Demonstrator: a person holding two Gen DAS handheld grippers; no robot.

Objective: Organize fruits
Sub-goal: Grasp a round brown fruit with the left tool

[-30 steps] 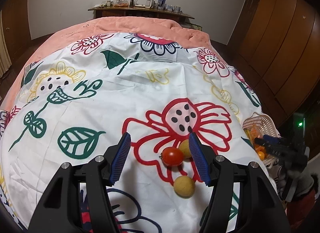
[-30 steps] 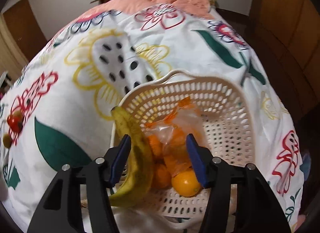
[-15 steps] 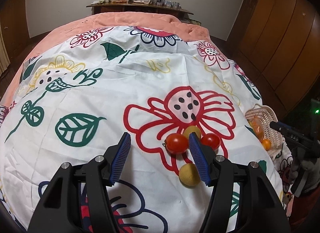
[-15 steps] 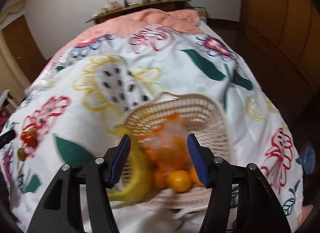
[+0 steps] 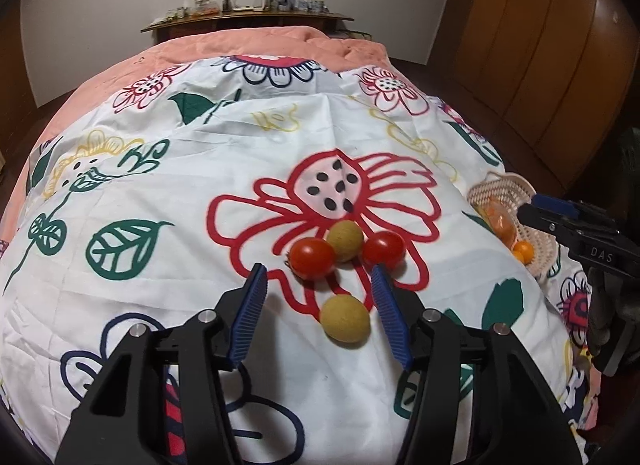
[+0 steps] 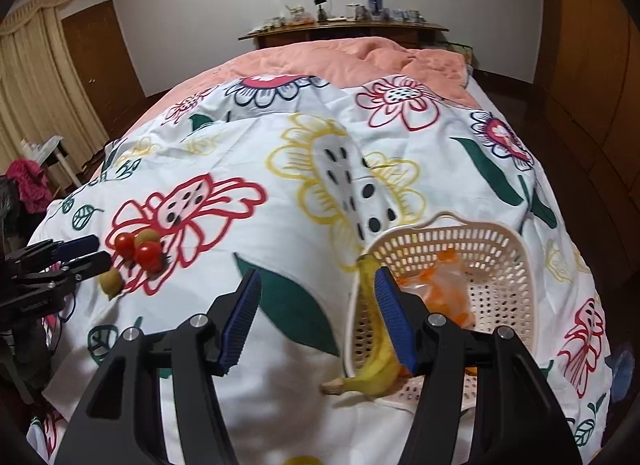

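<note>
Two red tomatoes [image 5: 312,257] [image 5: 383,248] and two tan round fruits [image 5: 345,241] [image 5: 345,318] lie on the flowered bedsheet [image 5: 200,185]. My left gripper [image 5: 318,285] hovers just above the nearer tan fruit; its jaws are closing with that fruit between them, untouched. The same cluster of tomatoes [image 6: 146,253] shows at left in the right wrist view. My right gripper [image 6: 318,289] is open over bare sheet, left of the white basket [image 6: 500,237], which holds a banana [image 6: 374,345], a bag of oranges [image 6: 444,293] and loose oranges.
The bed has a peach blanket [image 6: 340,61] at its far end and a wooden shelf with jars [image 5: 248,19] behind. Wooden wardrobe doors [image 5: 560,45] run along the right. The basket sits near the sheet's right edge.
My left gripper moved forward over the fruit cluster and its jaws narrowed. My right gripper rose and swung left, away from above the basket to the sheet beside it.
</note>
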